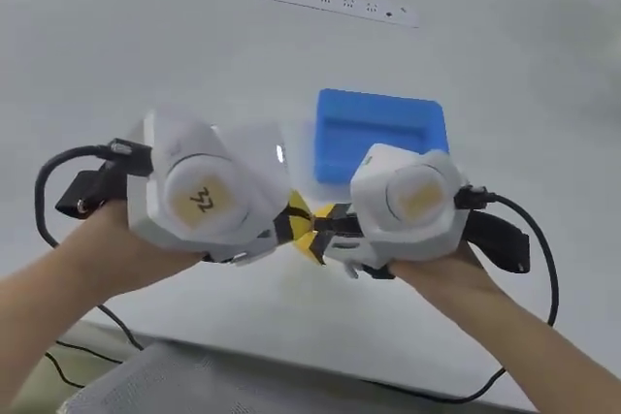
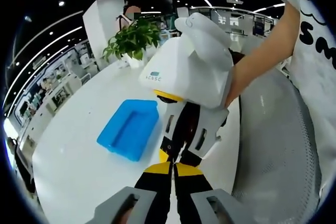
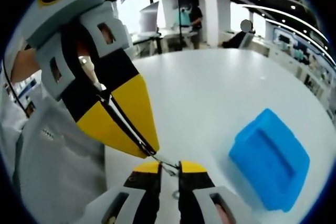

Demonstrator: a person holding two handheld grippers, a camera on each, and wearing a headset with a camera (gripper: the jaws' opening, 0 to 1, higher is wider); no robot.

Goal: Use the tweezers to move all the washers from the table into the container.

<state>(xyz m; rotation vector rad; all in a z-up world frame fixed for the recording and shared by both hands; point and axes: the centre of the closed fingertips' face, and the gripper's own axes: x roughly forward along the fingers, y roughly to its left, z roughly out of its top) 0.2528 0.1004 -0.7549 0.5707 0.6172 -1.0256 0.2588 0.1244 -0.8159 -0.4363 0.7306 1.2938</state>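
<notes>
Left gripper (image 3: 151, 152): yellow pads closed flat on the tweezers (image 3: 164, 163), only the thin metal tip sticking out past them.

Right gripper (image 3: 169, 169): jaws drawn narrow, a slim slot left between the pads, tweezer tip sitting in that slot. Pressing on the tip or just around it: cannot tell.

Both held tip to tip, in the air above the white table (image 1: 146, 55), near its front edge. Blue container (image 1: 380, 102) just beyond them, resting on the table, well short of the power strip (image 1: 340, 2).

Small pale ring (image 3: 176, 194) on the table under the right jaws, possibly a washer, too small to confirm.

Tweezers' long axis: along the left gripper's jaws, running side to side across the person in the head view, roughly level with the table. Tip toward the right gripper, back end buried between the left pads.

Judged step: handing over or resetting the tweezers between the two grippers, before any pick.

Risks from here:
- Dropping the tweezers if the left pads open before a firm hold on the right, given so little tip exposed.
- Twisting in the pads from a thin, smooth shank, leaving the tip off line for a washer.
- Squeezing the tweezers shut by clamping across the arms, so no opening left for a pick.
</notes>
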